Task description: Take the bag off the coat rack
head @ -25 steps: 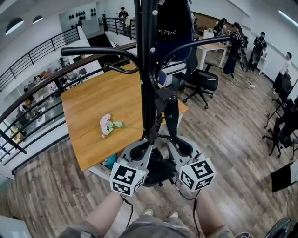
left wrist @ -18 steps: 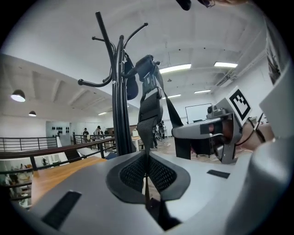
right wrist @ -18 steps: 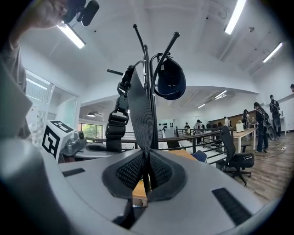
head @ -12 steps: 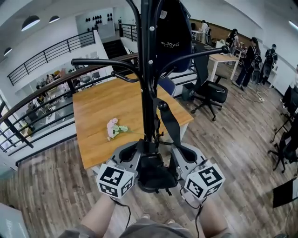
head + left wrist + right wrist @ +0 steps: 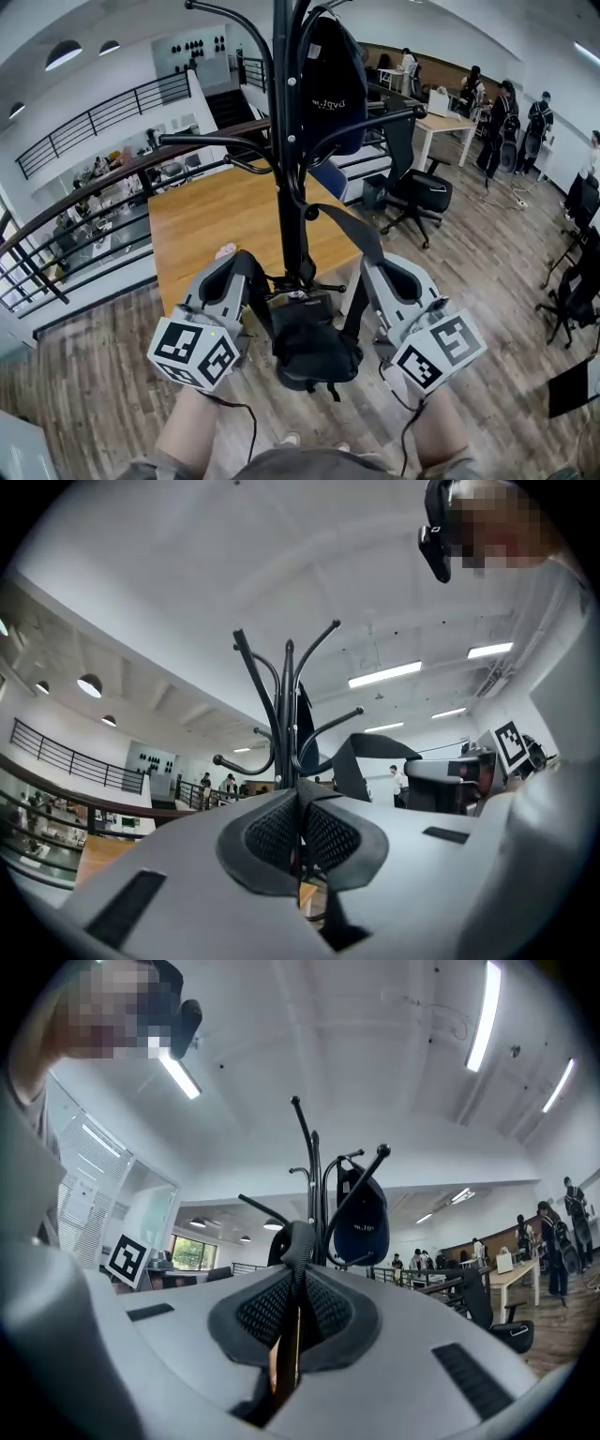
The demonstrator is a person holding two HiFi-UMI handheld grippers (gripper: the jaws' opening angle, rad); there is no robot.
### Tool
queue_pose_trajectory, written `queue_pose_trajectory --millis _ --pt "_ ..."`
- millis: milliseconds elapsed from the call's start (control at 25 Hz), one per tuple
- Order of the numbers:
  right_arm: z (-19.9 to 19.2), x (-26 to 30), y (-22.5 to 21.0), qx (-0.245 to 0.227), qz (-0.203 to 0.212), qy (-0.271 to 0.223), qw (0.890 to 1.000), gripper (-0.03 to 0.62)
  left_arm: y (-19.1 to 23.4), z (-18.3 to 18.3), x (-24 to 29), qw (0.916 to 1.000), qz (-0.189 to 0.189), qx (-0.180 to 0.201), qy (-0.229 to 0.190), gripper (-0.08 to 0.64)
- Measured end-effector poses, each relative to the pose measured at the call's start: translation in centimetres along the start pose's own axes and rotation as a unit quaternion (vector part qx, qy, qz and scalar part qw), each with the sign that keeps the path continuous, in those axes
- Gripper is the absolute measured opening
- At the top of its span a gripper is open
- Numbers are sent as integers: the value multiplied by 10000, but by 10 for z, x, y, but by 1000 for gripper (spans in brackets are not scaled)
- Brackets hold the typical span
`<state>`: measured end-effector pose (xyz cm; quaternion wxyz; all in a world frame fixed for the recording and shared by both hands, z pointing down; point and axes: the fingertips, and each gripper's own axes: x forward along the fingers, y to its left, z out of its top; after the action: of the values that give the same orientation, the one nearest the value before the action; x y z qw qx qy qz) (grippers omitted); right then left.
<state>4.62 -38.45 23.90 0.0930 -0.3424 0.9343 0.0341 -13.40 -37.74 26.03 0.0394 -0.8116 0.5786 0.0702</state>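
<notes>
Spread wider than before. Pinching the strap (image 5: 352, 234) tight with left gripper (image 5: 249, 270) and right gripper (image 5: 369, 270), both shut, to lift the bag (image 5: 309, 342) off the coat rack (image 5: 285, 141).

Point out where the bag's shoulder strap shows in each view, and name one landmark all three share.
Head view: strap slants from the coat rack toward lower right, centre.
Left gripper view: broad dark band right of the rack's pole.
Right gripper view: rises from between the jaws, centre.
Shared landmark: that coat rack.
</notes>
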Motion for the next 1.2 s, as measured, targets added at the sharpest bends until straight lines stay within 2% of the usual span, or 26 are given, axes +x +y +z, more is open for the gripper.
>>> queue_pose_trajectory --millis 200,360,480,720,920,1200 --pt "39 -22 -4 -112 -202 -381 9990 32 -7 34 -12 9995 -51 34 -319 15" --pt "60 -45 -20 32 -526 -582 9969 31 -21 55 -14 9985 -196 14 -502 15" --pt "68 -64 -38 237 -754 -674 9946 31 -37 61 -8 9978 -403 18 -517 15" --pt "69 -116 -66 177 -1383 -566 9886 31 -90 49 16 9934 -1078 -23 -379 15" --pt "75 -163 -79 -29 -1949 -443 9798 31 -133 38 45 9855 -1668 -142 -276 15" --pt "65 -236 -94 -270 -2930 -61 9557 31 -200 6 83 9656 -2552 -501 -7 15"
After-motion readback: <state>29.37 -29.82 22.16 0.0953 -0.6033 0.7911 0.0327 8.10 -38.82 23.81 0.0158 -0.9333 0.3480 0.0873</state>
